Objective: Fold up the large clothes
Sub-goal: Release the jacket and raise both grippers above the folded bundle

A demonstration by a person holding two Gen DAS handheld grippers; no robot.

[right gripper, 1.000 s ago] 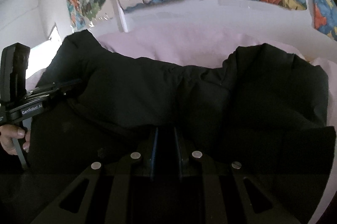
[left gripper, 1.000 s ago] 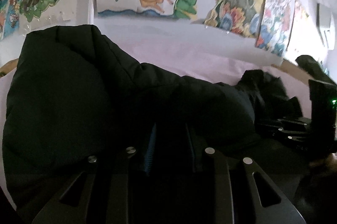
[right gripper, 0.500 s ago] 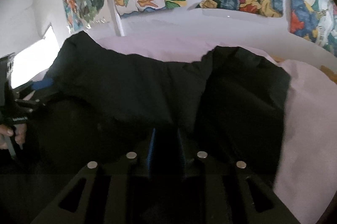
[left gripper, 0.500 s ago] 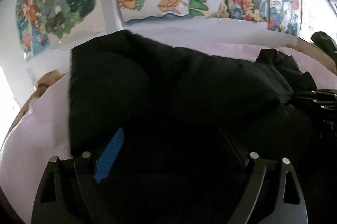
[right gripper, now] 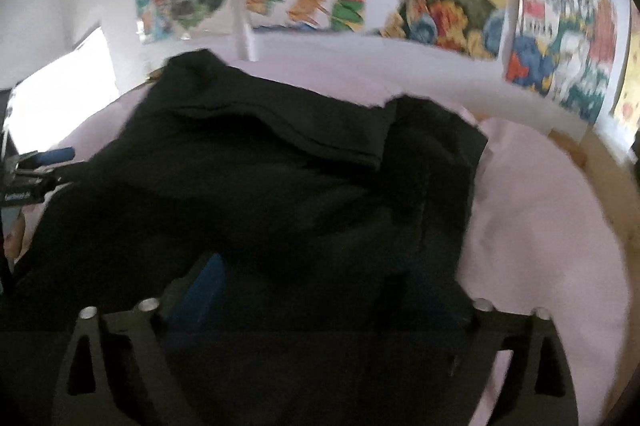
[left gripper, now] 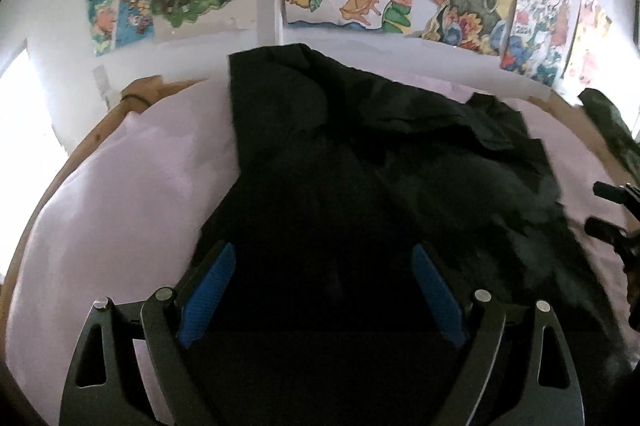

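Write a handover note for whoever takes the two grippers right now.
Left gripper: open, holding nothing, blue pads spread over the near edge of the black jacket.
Right gripper: open too, as far as the blurred view shows, over the same jacket.
The jacket lies in a rough heap on the pink sheet, one layer lying over the far part.
Left: flatten, fold in the sides, finish folding.

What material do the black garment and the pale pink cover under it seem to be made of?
The large black garment looks like a soft, matte woven fabric, perhaps padded: it lies in thick rounded folds without shine. The pale pink cover looks like thin, smooth cloth, probably a cotton-like sheet: it shows shallow creases. Neither fibre can be told for certain.
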